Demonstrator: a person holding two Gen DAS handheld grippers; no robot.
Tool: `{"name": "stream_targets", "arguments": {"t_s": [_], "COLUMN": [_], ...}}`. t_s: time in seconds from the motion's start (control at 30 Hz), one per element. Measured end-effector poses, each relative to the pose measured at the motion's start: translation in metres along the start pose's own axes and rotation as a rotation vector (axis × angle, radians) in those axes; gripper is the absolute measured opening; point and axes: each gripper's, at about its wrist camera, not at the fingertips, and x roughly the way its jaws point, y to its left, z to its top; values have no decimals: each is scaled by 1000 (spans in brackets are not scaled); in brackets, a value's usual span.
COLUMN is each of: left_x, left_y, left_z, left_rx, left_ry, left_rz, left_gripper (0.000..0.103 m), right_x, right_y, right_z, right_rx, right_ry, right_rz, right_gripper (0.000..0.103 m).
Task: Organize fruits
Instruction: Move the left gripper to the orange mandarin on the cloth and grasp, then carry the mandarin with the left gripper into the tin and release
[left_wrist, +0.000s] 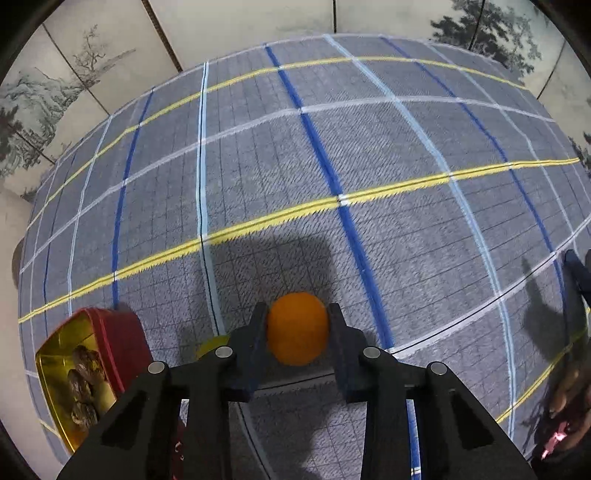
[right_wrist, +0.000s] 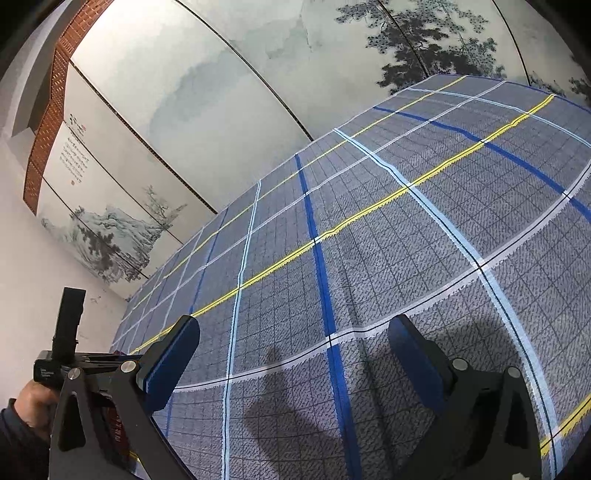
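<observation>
**Orange gripped above checked cloth**

Left gripper (left_wrist: 297, 328) is clamped on the orange (left_wrist: 297, 328), above the tablecloth (left_wrist: 369, 155). Left of the orange: a red tin (left_wrist: 110, 332) (contents dark, possibly dried fruit). Right gripper (right_wrist: 295, 354) stands apart, holding nothing.

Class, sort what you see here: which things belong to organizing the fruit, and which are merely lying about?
Belongs to the job:
orange, held by the left gripper
red tin

Lying about:
checked tablecloth
painted wall panels
right gripper, open
</observation>
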Motion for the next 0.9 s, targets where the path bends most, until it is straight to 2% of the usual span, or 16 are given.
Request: {"name": "stream_targets", "arguments": {"t_s": [0.23,0.37,0.67,0.9], "left_x": [-46,-75,-106,-124], "left_y": [-4,-1,21,39], "left_z": [-1,-7,-26,-49], "left_rx": [-25,-52,-127,-153], "left_ry": [-126,-219,-365,-430], "left_rz": [-33,17,124,186], "left_gripper": [31,31,31,31], "right_x": [0,1,2,4], "right_y": [-1,-1,-1,-2], "right_z": [-1,0,1,1], "right_rx": [0,3,4,9], "right_ry": [-4,-5,3,8], "right_rz": [-1,-5,-13,-20], "right_gripper": [102,102,102,102]}}
